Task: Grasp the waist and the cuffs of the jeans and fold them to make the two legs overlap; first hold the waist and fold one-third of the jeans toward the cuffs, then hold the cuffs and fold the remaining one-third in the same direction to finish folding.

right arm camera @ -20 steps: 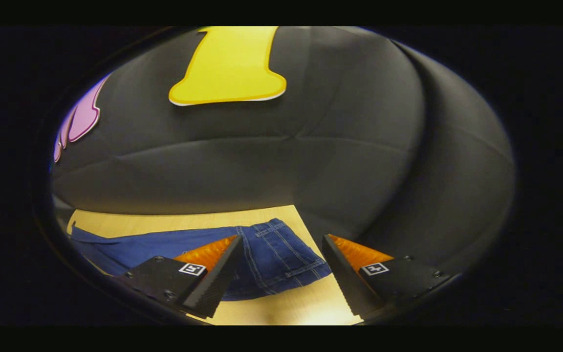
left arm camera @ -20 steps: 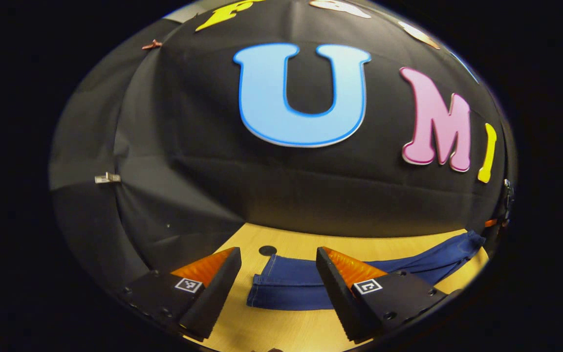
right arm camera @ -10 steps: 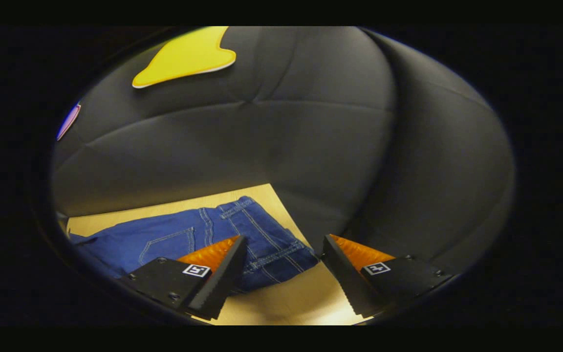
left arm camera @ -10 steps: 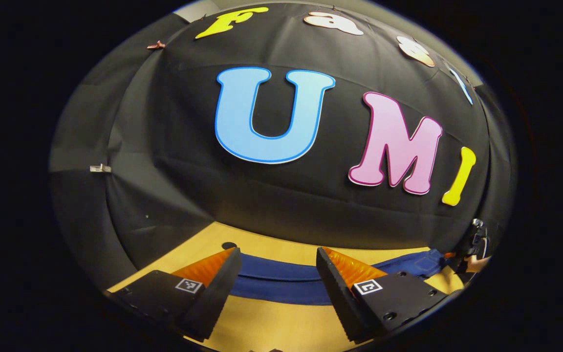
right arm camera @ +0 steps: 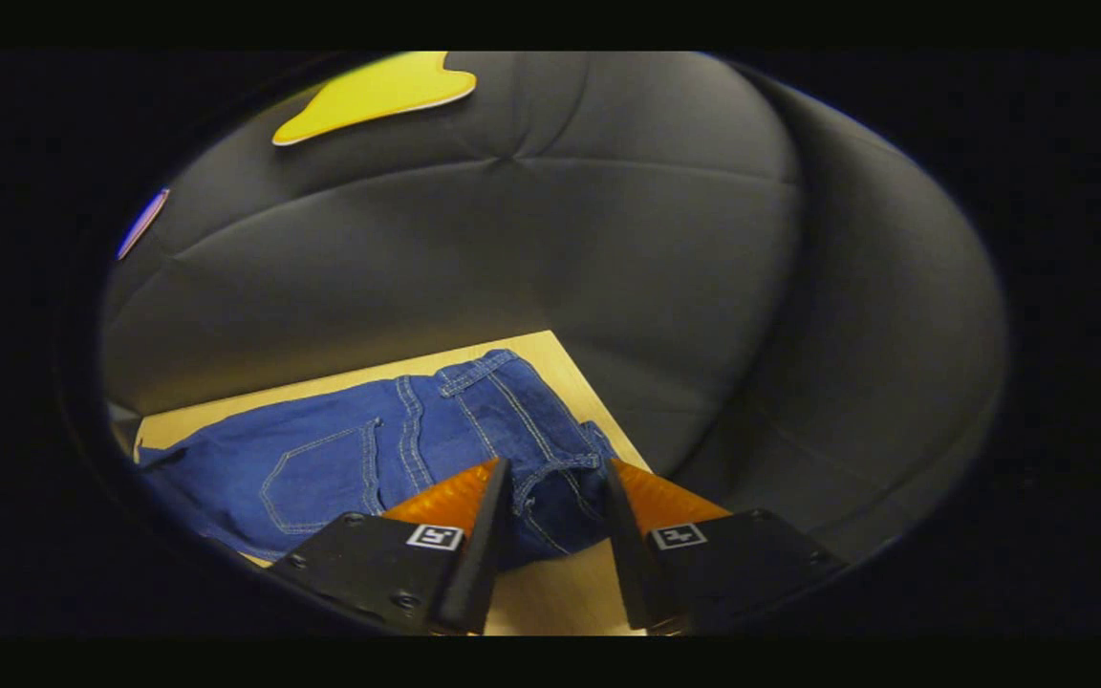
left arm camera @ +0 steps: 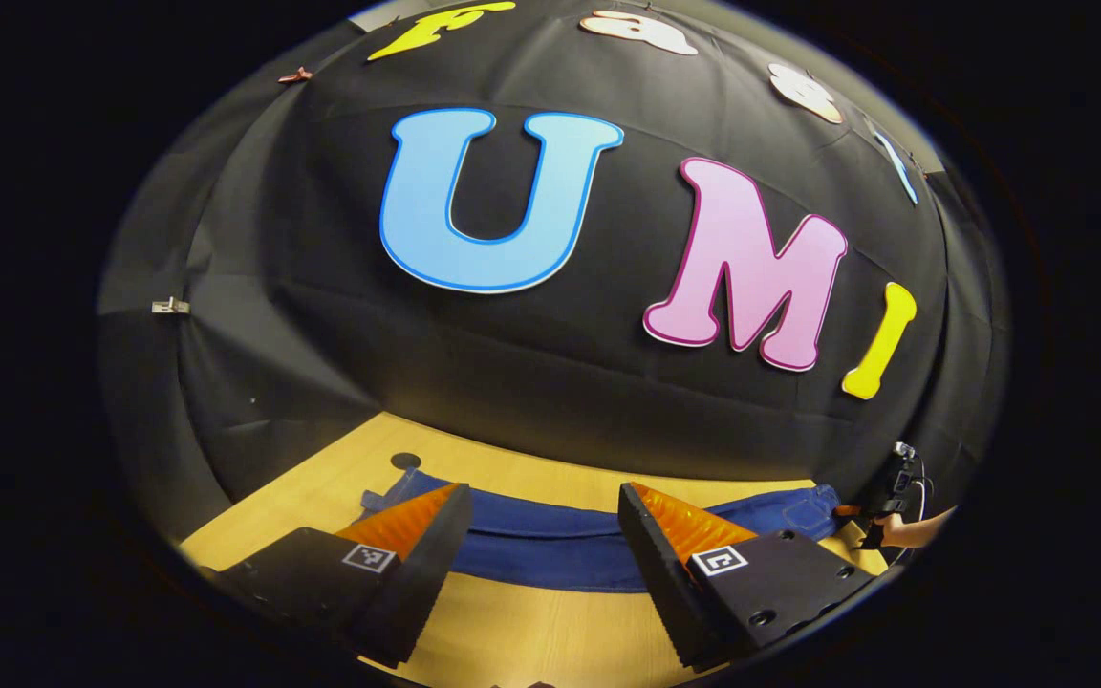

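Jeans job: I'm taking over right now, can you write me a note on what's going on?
Right gripper: jaws closing on the waist corner of the jeans; whether they pinch yet is unclear.
Left gripper: jaws open, above the leg end, holding nothing.
The jeans lie flat along the wooden table, waist at its right end.
Done: nothing folded.
Left: grab the waist and cuffs, overlap the legs, then both one-third folds.
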